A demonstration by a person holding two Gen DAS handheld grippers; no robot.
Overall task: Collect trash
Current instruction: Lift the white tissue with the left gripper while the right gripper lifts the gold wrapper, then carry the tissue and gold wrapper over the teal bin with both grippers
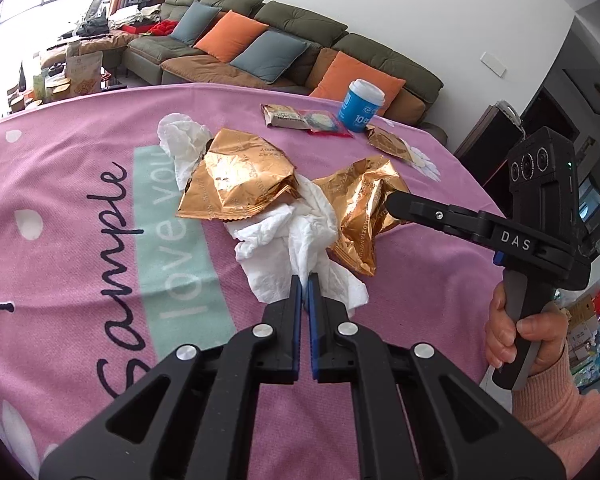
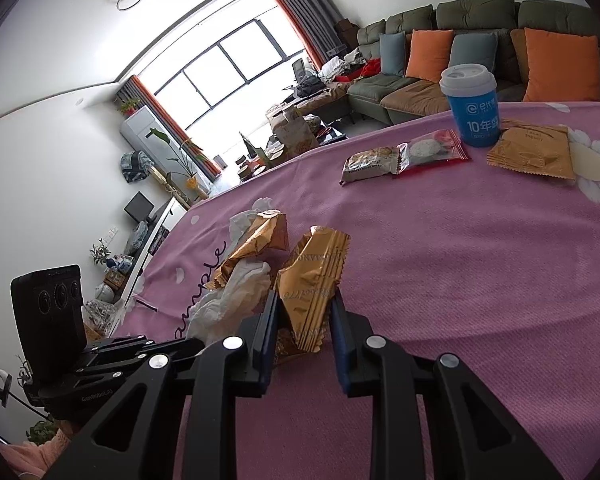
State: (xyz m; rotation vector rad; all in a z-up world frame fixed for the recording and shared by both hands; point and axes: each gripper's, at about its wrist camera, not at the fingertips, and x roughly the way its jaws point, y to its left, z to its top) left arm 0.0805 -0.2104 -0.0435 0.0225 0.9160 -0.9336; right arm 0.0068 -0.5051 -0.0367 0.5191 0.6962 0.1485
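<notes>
Pinching crumpled white tissue paper (image 1: 300, 236) at lower centre, the left gripper (image 1: 305, 285) is closing tight; the right gripper (image 2: 304, 312) is clamping a crinkled gold foil wrapper (image 2: 314, 276) (mid-frame, on the pink-clothed desk (image 2: 480, 280)). Thin tissue is risking tearing or slipping.

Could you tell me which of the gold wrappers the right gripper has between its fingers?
The crumpled gold wrapper nearest the camera, right of the white tissue; the right gripper straddles it. The others lie untouched.
</notes>
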